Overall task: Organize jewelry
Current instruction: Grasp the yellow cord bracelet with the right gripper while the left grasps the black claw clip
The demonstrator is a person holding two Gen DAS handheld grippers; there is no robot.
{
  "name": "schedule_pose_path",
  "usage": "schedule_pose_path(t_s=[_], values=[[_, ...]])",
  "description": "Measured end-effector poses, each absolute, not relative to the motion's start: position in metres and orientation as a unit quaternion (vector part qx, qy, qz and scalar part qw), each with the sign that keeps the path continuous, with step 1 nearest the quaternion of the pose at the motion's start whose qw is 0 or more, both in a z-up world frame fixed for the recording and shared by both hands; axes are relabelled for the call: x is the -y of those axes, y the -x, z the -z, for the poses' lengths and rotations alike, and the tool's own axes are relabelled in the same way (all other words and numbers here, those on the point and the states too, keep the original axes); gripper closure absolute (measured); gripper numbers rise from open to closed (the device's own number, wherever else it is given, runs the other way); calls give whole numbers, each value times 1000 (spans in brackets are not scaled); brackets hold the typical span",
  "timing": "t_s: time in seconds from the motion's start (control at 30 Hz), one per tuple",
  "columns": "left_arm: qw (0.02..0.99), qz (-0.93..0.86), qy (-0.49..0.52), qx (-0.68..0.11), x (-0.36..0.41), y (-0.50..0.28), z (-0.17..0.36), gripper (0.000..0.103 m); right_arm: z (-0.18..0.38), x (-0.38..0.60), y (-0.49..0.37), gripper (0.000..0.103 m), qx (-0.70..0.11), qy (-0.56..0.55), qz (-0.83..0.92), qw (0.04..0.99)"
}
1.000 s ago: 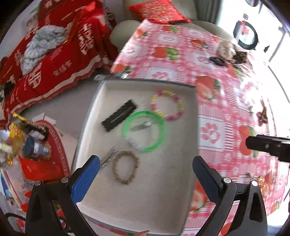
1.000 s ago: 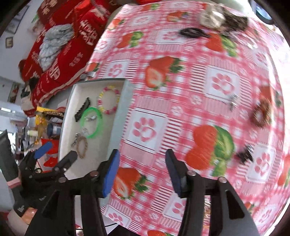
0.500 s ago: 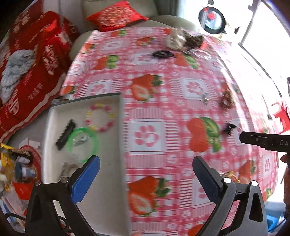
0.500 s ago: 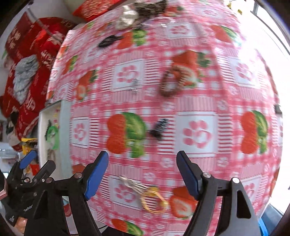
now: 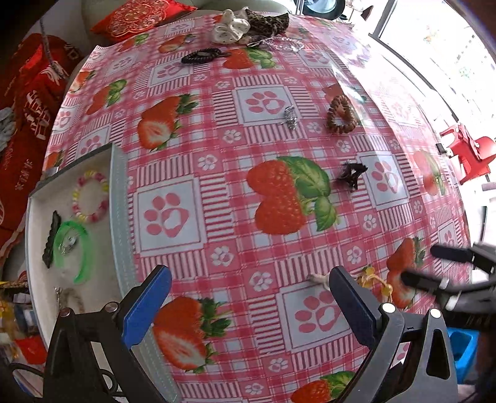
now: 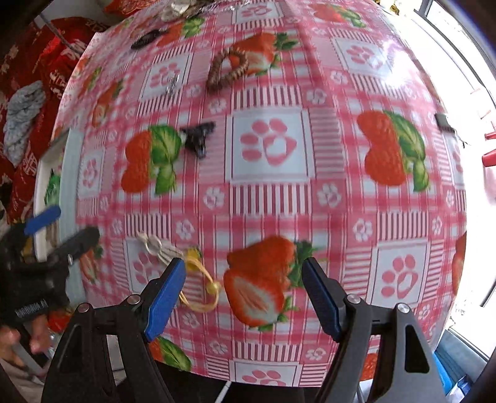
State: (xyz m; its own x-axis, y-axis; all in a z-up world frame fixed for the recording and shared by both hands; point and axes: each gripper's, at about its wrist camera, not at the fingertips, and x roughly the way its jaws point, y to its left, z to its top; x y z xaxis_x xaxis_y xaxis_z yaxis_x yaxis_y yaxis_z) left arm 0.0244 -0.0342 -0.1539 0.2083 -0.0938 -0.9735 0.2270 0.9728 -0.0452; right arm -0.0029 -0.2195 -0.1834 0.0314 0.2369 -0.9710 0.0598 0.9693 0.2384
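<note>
A white tray (image 5: 117, 217) at the table's left edge holds a pastel bead bracelet (image 5: 90, 196), a green bangle (image 5: 74, 251), a black hair clip (image 5: 51, 238) and a brown bead bracelet (image 5: 73, 299). Loose on the strawberry cloth lie a black claw clip (image 5: 352, 175), a brown coil tie (image 5: 341, 114), a silver piece (image 5: 290, 117), a black hair tie (image 5: 201, 56) and a yellow ring with white cord (image 6: 201, 280). My left gripper (image 5: 248, 302) is open and empty over the cloth. My right gripper (image 6: 245, 294) is open and empty, just right of the yellow ring.
A white scrunchie (image 5: 231, 26) and a dark leopard one (image 5: 266, 20) lie at the far edge. A red-covered sofa (image 5: 28, 102) stands to the left. A red stool (image 5: 468, 152) is beyond the right edge. The right gripper shows in the left wrist view (image 5: 440, 266).
Both grippers have swung right, away from the tray and over the cloth. The right gripper has come down close to the yellow ring. Both stayed open.
</note>
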Motion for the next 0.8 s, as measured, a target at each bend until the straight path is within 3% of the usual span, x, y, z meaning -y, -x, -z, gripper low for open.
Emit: schedule_pose_path(t_s=[0.23,0.37,0.8], values=[[781,130,-48,-609,53,-50,153,0,194,194,22,25,-686,-71,-69,721],[781,146,-46,-606,66,-63,155,0,199,181,25,39,-678,-49,-65,730],[774,180,-51,-605,109,-87,172,0,205,157,45,62,-653,19,-47,756]])
